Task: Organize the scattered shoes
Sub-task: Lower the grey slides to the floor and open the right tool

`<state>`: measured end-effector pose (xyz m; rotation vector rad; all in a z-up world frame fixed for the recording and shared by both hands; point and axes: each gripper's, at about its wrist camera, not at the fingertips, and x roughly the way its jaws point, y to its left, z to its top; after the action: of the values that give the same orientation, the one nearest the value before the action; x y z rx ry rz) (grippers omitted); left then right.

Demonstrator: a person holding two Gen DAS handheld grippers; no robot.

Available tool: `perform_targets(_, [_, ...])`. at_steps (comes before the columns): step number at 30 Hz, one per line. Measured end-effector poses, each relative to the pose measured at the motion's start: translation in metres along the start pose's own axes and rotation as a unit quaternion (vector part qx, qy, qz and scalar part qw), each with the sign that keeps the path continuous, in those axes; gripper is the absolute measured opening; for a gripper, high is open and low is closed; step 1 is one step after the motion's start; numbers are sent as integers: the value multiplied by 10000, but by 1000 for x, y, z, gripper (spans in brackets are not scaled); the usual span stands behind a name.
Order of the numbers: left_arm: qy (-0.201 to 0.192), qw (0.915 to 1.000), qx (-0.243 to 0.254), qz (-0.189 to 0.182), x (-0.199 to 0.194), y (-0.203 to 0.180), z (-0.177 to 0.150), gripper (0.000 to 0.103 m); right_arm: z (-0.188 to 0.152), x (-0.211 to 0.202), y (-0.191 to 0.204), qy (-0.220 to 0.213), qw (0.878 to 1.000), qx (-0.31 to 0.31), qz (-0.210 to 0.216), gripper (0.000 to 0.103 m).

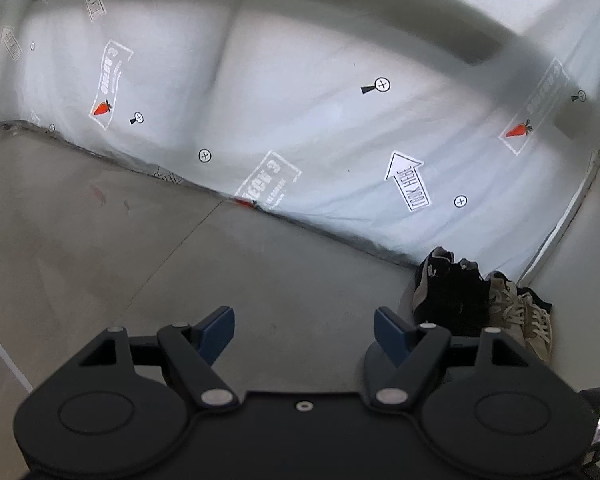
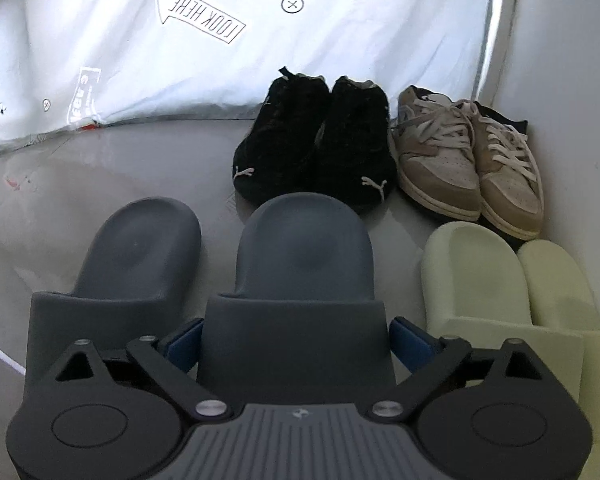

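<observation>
In the right wrist view my right gripper [image 2: 296, 344] straddles the strap of a dark grey slide [image 2: 304, 256], with its blue pads [image 2: 410, 342] wide apart on either side of the strap. Its mate [image 2: 136, 240] lies just to the left. Behind them stand a pair of black sneakers [image 2: 316, 144] and a pair of beige laced sneakers [image 2: 468, 160]. A pair of pale yellow-green slides [image 2: 500, 280] lies at the right. In the left wrist view my left gripper [image 1: 304, 334] is open and empty above the grey floor, with the black sneakers [image 1: 448, 292] and beige sneakers [image 1: 520, 312] at its right.
A white printed sheet [image 1: 300, 100] hangs along the back as a wall and meets the grey floor [image 1: 140, 260]. It also shows in the right wrist view [image 2: 180, 40]. A white wall edge [image 2: 560, 60] closes the right corner. A thin white line [image 1: 4, 352] crosses the floor at the left.
</observation>
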<state>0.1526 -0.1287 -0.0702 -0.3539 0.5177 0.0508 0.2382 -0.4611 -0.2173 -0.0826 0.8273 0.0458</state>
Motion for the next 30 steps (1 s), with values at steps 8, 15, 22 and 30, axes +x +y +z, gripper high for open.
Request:
perform_targets(8, [-94,9999,68,-48,-5,1,2,77,3,0,-1,103,9985,409,-340,92])
perform_targets(15, [-137,9998,-110,-83,-6,11,3,77,1,-8,4,-29,9987,367,-345,94])
perform_targets(22, [-70,9996,-89,-254,-5,9,0,77,7,-58,41,-803,9944,404,563,99])
perform_targets(30, [-161,9994,-97,-307,-15,15,-3,77,3,-31,125,-501,9936,-719,707,100])
